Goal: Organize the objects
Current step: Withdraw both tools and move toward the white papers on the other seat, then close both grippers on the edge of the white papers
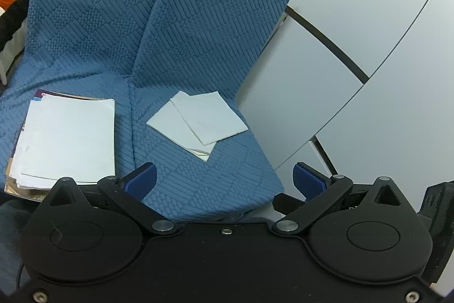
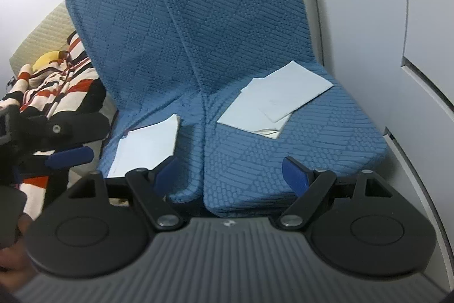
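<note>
Both tongs gape empty over the near edge of the blue sofa (image 1: pixel 176 19). Loose white papers (image 1: pixel 198 118) lie on the right seat cushion, beyond the left tongs (image 1: pixel 225 181) and right tongs (image 2: pixel 231 173). A paper stack (image 1: pixel 68 138) rests on the left cushion.

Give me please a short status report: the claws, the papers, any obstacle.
Left claw open, empty. Right claw open, empty. Loose sheets on blue cushion, paper stack beside them, untouched. Nothing in the way.
</note>
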